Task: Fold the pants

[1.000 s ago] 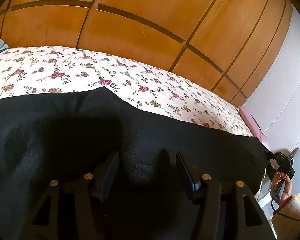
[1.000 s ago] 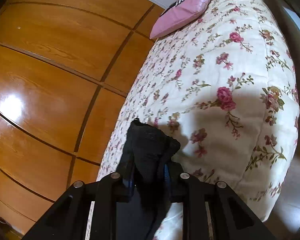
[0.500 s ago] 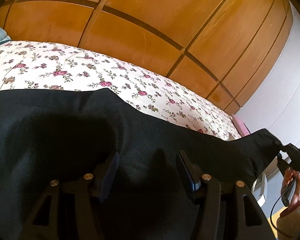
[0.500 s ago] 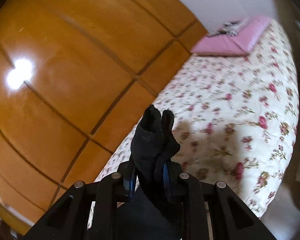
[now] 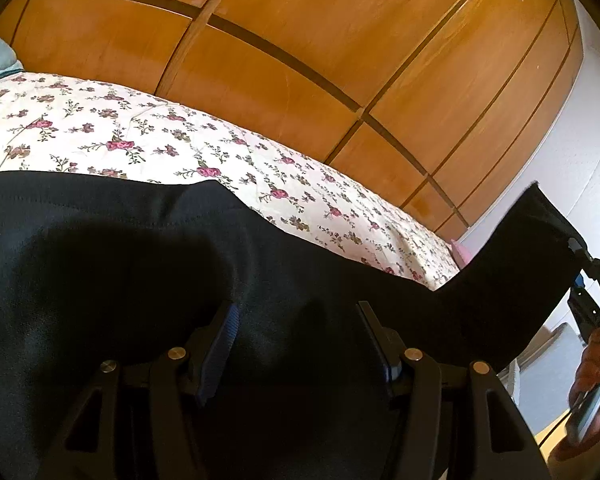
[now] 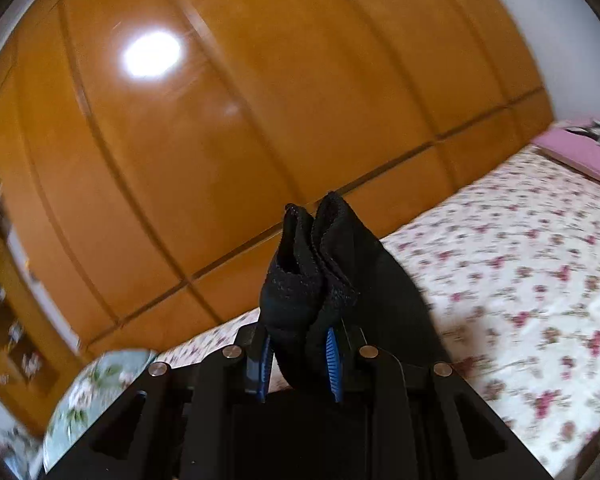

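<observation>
Up close, black pants (image 5: 140, 264) lie spread across a floral bed (image 5: 140, 136). The right gripper (image 6: 300, 360) has its fingers clenched on a bunched end of them, raised off the bed; the left gripper (image 5: 296, 332) hovers with fingers released over the cloth. Risk — the bunch may slip from the narrow pinch. Wooden wardrobe doors (image 5: 300, 40) line the far edge — open bedspread lies to the right.

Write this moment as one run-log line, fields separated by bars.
step: fold pants | right claw: shut on black pants end, lifted above floral bed | left claw: open over pants | fold: not done
</observation>
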{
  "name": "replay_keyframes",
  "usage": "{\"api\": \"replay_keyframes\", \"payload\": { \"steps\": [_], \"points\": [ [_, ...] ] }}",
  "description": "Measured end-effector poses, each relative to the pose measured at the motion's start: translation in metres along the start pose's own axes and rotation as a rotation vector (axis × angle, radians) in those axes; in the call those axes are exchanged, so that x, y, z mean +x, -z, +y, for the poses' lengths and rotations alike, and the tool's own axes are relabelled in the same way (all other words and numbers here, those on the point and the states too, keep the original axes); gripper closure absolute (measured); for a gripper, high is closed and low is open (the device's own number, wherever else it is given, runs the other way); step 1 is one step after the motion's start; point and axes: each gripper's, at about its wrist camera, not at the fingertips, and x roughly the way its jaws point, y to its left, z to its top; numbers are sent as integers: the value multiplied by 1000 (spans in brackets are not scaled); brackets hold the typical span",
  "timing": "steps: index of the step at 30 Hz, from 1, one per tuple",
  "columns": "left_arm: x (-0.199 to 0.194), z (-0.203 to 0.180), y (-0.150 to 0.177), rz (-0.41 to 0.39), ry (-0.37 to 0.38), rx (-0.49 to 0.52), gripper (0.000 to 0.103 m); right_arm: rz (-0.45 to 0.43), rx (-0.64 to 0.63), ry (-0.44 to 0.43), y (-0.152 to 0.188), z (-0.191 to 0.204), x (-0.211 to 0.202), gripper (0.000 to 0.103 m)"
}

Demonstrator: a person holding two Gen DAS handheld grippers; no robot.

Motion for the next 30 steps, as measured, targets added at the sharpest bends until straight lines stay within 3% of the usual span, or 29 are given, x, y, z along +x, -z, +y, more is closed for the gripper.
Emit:
{"api": "replay_keyframes", "payload": {
  "steps": [11, 21, 24, 25, 26, 28, 30],
  "points": [
    [-6, 6, -1, -33, 50, -49, 43, 250, -150, -173, 89, 63, 61, 80],
    [-8, 14, -2, -52, 88, -101, 43, 457, -210, -209, 154, 67, 108, 75],
    [-9, 14, -2, -52, 88, -102, 43, 521, -271, -208, 171, 68, 114, 70],
    [-9, 13, -2, -50, 85, -100, 43, 518, -294, -209, 170, 69, 112, 61],
    [-8, 13, -2, -47, 82, -98, 43, 519, -322, -208, 170, 70, 108, 43],
    [-8, 13, -3, -38, 78, -103, 43, 515, -336, -236, 162, 70, 95, 39],
    [-6, 10, -6, -16, 62, -111, 43, 439, -325, -294, 146, 61, 69, 39]
  ]
}}
